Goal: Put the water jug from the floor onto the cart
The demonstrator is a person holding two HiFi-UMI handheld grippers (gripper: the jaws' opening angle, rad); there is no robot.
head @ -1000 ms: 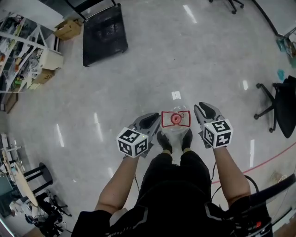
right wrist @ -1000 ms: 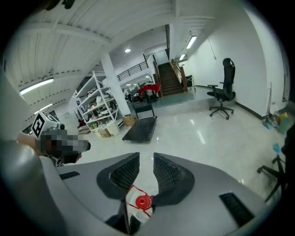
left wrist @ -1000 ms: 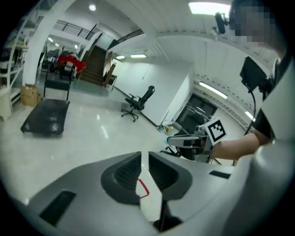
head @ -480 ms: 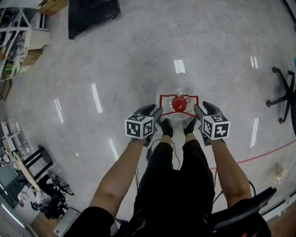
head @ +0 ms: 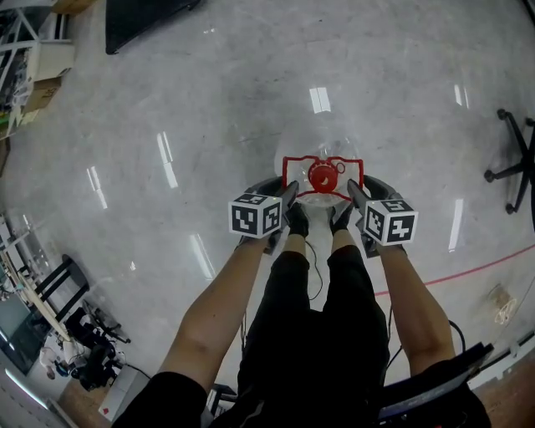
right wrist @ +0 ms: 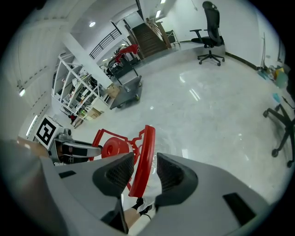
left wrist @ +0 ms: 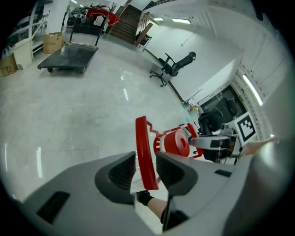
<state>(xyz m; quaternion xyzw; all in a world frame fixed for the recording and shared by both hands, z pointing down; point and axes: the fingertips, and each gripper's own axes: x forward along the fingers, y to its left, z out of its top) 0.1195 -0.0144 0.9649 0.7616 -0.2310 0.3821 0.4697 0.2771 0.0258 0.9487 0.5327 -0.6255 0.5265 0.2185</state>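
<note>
A clear water jug (head: 322, 146) with a red cap (head: 320, 176) stands on the floor in front of the person's feet. A red handle frame (head: 286, 170) rings its neck. My left gripper (head: 287, 195) sits at the frame's left bar (left wrist: 142, 147), my right gripper (head: 354, 191) at its right bar (right wrist: 146, 145). Both have just been opening. In the left gripper view the bar runs between the wide jaws of my left gripper (left wrist: 145, 168); the pads do not press it. My right gripper (right wrist: 140, 170) straddles its bar the same way. The flat cart (left wrist: 69, 55) stands far off.
The dark cart (head: 142, 21) is at the head view's top left, with shelves and boxes (head: 33, 79) beside it. An office chair (head: 514, 159) stands at the right. A red line (head: 451, 276) crosses the floor behind the person.
Both grippers came down and inward from beside the jug's cap to its red handle frame. Their jaws spread, and a handle bar now lies between each pair.
</note>
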